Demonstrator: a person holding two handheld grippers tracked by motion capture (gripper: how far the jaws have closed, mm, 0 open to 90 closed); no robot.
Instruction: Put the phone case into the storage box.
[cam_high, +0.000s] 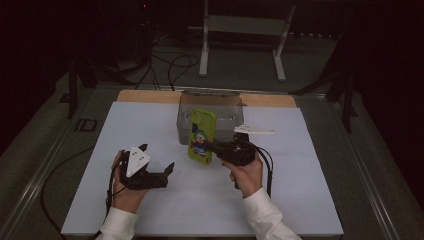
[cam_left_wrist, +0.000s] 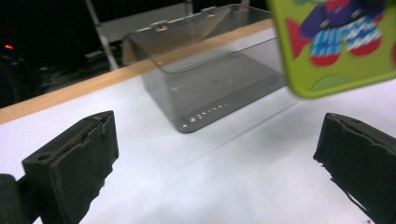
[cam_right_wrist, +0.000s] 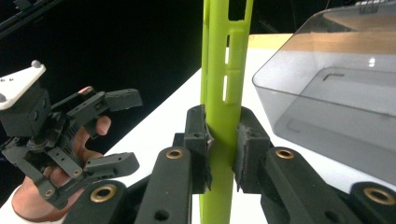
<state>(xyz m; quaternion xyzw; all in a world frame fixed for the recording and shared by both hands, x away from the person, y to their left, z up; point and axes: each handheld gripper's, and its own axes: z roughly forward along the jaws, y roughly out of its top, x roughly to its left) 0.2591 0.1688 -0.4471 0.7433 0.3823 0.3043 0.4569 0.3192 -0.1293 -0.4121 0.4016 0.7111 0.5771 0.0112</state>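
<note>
Nearest the person, the left gripper (cam_high: 159, 167) hovers low over the white surface (cam_high: 300, 200) with its jaws spread wide and nothing between them; just to its right, the right gripper (cam_high: 209, 146) has its jaws clamped on the lower edge of a green phone case (cam_high: 202, 136), which stands upright on that edge, its cartoon-printed back facing the person; directly behind the case sits a clear plastic box (cam_high: 227, 112), open-topped, near the surface's far wooden edge (cam_high: 150, 96).

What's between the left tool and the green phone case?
Only bare white table, seen in the high view; the open left tool sits apart from the green phone case clamped in the right tool.
</note>
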